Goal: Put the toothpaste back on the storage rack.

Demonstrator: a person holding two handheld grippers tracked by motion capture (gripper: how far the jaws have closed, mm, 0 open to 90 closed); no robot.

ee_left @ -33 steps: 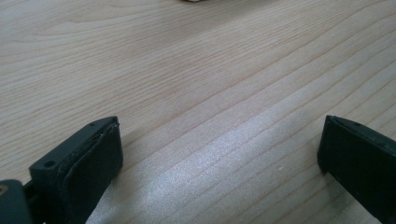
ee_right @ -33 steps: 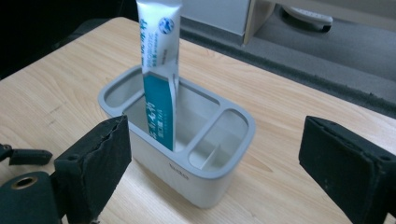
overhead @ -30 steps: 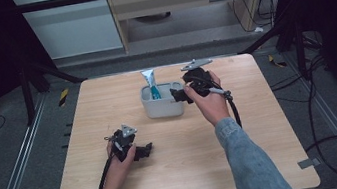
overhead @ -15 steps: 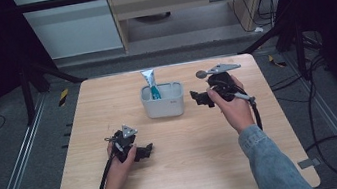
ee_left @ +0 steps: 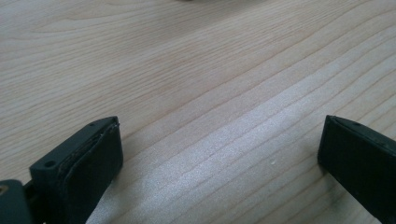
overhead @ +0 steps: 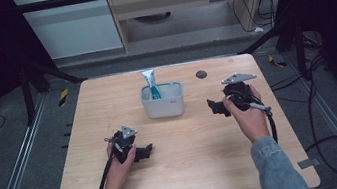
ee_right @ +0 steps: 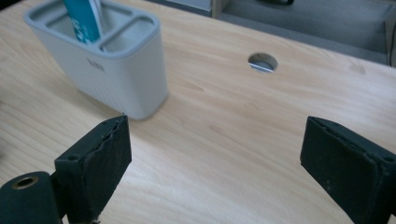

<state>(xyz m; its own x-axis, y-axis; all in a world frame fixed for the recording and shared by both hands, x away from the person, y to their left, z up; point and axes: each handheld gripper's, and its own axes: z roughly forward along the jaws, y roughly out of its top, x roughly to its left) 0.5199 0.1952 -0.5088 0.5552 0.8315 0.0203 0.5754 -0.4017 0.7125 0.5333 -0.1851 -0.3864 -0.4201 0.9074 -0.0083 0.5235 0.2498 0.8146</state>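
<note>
Tube [overhead: 150, 83] is standing in holder [overhead: 163, 106], just left of the right gripper [overhead: 215, 106], whose jaws are being held spread and empty; placing judged finished, next being set down.

1. The left gripper [overhead: 145, 151] sits low over the tabletop [overhead: 198, 171], held in the person's left hand [overhead: 118, 160]; its jaws stand wide apart with nothing between them; its cable trails back along the forearm.
2. The right gripper [overhead: 214, 106] is held up in the right hand [overhead: 246, 113], jaws pointing left and spread wide, empty; the grey plate sits on top; the denim-sleeved forearm enters from the bottom edge.
</note>
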